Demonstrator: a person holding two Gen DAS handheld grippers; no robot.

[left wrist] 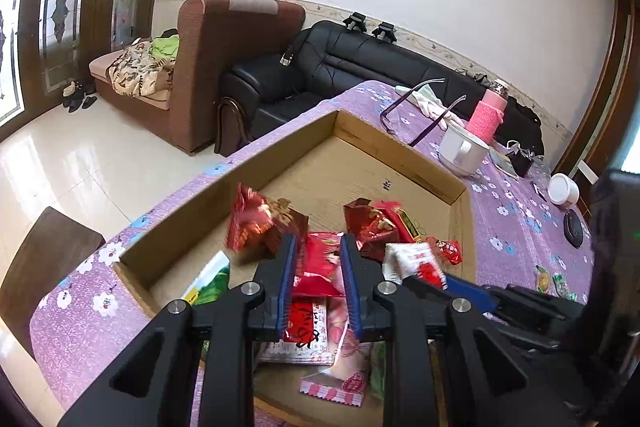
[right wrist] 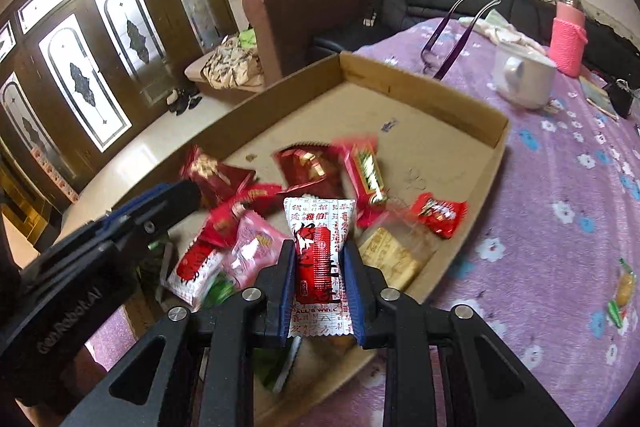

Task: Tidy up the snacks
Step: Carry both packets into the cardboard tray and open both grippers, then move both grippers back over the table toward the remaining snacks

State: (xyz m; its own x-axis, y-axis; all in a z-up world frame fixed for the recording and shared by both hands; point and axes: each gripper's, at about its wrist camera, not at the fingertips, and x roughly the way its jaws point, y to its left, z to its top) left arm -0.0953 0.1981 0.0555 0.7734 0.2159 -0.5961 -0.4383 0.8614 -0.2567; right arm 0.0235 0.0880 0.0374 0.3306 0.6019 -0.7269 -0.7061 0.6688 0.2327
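- Two risks: right gripper (right wrist: pixel 318 285) pinches the white-and-red packet (right wrist: pixel 319 259) by its soft middle, so it may slide out; left gripper (left wrist: pixel 318 281) is crowding it over the same pile, so a knock is possible.
- Left fingers narrow around a red packet (left wrist: pixel 320 263); real grip unclear.
- Both grippers hover low over the cardboard tray (right wrist: pixel 472 115), near end, angled down; remaining snacks lie inside.

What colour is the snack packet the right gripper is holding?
The packet in the right gripper is white with a red label and red writing, clearest in the right wrist view.
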